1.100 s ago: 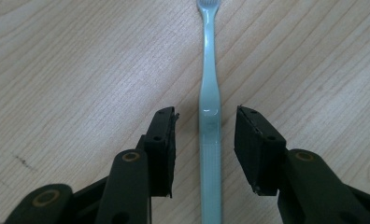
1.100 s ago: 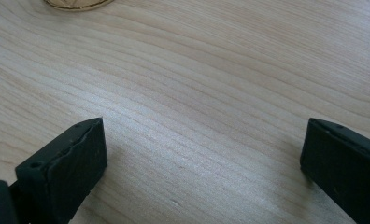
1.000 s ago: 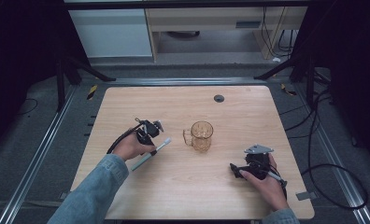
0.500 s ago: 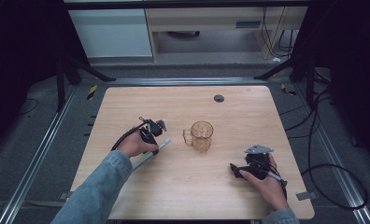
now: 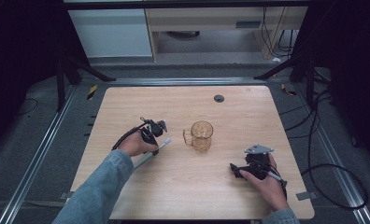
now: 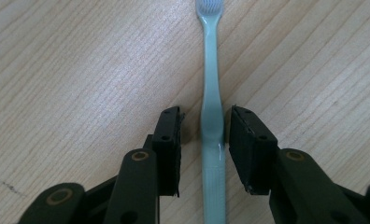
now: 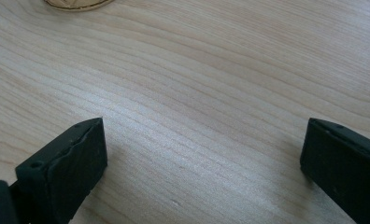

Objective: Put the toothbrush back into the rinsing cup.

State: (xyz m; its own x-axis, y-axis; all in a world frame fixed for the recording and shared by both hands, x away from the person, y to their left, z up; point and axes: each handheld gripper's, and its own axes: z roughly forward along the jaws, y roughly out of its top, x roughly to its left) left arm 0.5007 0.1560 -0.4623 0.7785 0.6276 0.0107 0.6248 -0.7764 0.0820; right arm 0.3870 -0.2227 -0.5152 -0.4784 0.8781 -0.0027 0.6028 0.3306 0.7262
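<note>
lying flat on the wooden surface [image 5: 248, 116], left of its middle, a pale green toothbrush [image 6: 211, 98] runs lengthwise between the jaws of the left tongs [image 6: 203, 127]. those jaws stand narrowly apart, one on each side of the handle's thicker part; the right one is at or just beside the handle and the left one shows a thin strip of wood beside it, so they are not clamped. the bristled head points away from the tongs, toward the far side. from the high view the left tongs [image 5: 156, 130] sit in the person's left hand [image 5: 135, 143] with the toothbrush [image 5: 160, 145] angled under them, its head toward an amber glass mug [image 5: 202, 135] that stands upright near the middle of the surface, handle turned toward the brush. the right tongs [image 5: 237, 169] rest low near the surface's right front corner, well apart from the mug; in their own view the right tongs [image 7: 202, 163] are spread wide over bare wood, with the mug's base [image 7: 78, 3] at the top edge.
</note>
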